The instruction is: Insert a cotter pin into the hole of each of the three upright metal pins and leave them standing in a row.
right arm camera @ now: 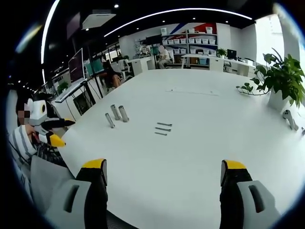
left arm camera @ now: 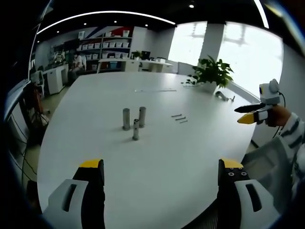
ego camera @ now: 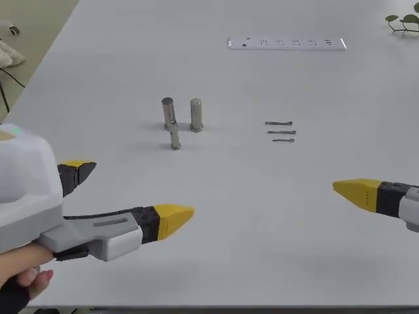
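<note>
White table [ego camera: 262, 216]; three upright pins [ego camera: 173, 134]

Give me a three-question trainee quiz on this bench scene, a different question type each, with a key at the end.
1. How many cotter pins lie loose on the table, apart from the upright metal pins? A) two B) three C) five
2. True or false: one of the metal pins already carries a cotter pin.
3. Fill in: the jaws of the left hand-held gripper and the right hand-held gripper both stand ____.
Key: 1 B; 2 false; 3 open.
</note>
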`<action>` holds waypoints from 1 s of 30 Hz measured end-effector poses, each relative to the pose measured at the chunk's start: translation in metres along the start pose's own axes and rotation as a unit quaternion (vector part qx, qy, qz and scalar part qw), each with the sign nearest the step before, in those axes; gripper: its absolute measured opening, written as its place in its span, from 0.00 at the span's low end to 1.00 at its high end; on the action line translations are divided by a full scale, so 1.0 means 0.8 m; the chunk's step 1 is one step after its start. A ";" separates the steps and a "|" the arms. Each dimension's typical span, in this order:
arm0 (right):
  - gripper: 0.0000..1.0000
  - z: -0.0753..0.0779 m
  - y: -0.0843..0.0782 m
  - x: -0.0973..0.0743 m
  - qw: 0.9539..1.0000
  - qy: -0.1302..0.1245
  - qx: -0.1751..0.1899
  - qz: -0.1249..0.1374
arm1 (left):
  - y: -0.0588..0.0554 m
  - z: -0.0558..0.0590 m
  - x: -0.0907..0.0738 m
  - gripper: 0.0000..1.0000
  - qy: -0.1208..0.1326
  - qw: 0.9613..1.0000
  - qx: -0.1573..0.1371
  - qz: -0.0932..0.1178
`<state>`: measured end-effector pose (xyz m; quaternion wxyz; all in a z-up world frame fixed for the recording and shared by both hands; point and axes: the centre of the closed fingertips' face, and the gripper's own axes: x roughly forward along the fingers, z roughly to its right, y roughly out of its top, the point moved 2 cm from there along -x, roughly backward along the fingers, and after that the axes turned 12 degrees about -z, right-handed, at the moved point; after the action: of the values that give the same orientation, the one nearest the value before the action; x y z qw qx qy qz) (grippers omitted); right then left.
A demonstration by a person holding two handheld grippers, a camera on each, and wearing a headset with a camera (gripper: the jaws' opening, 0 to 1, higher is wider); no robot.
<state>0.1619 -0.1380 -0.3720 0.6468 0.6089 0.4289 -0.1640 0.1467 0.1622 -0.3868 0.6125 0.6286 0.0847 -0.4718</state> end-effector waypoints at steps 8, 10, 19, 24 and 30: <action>0.98 0.007 0.009 -0.010 1.000 -0.008 -0.001 0.009 | 0.013 0.000 -0.002 0.99 -0.005 1.000 0.006 0.007; 0.98 0.009 0.009 -0.012 1.000 -0.010 0.001 0.010 | 0.012 0.000 -0.002 0.99 -0.006 1.000 0.010 -0.001; 0.98 0.006 0.007 -0.010 1.000 -0.008 0.002 0.006 | 0.013 0.008 -0.002 0.99 -0.021 0.999 0.025 -0.017; 0.98 0.006 0.008 -0.009 1.000 -0.007 -0.002 0.004 | 0.012 0.010 0.001 0.99 -0.021 0.999 0.028 -0.021; 0.98 0.008 0.010 -0.010 1.000 -0.008 -0.004 0.003 | 0.012 0.014 0.002 0.99 -0.025 0.999 0.034 -0.024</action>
<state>0.1655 -0.1448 -0.3616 0.6530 0.6066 0.4222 -0.1652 0.1487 0.1495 -0.3793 0.5810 0.6349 0.0684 -0.5046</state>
